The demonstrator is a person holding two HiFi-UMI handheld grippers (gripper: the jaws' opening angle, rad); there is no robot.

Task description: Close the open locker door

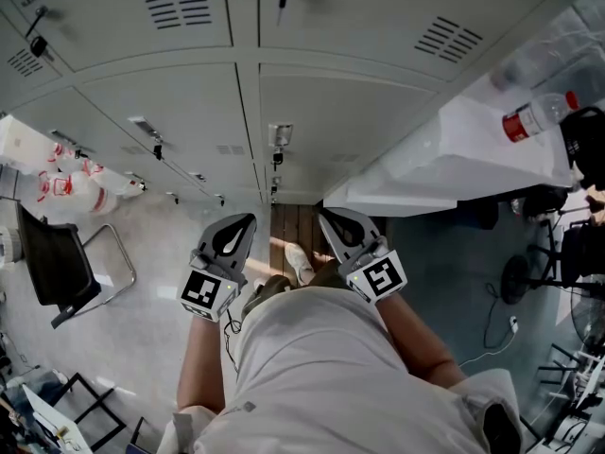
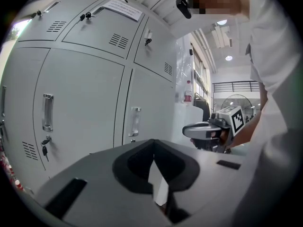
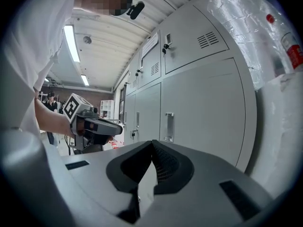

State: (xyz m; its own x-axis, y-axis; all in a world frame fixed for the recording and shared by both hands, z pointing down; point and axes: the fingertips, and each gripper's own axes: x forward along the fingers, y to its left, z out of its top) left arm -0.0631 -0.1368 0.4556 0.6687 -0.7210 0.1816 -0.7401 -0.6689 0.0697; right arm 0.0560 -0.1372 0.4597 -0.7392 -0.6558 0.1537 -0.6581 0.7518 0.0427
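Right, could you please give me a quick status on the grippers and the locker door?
Left gripper shut, empty. Right gripper shut, empty. Locker door ahead looks closed, no gripper touching it. Table close at right.

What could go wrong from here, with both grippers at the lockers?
1. The left gripper and right gripper are shut and clear of the lockers. No door looks open, so a push may just hit a closed one.
2. The key hanging in the lock ahead could snag a jaw.

Matt painted-metal locker doors (image 1: 350, 130), crinkly clear plastic wrap (image 3: 246, 27), smooth pale floor (image 1: 161, 244)
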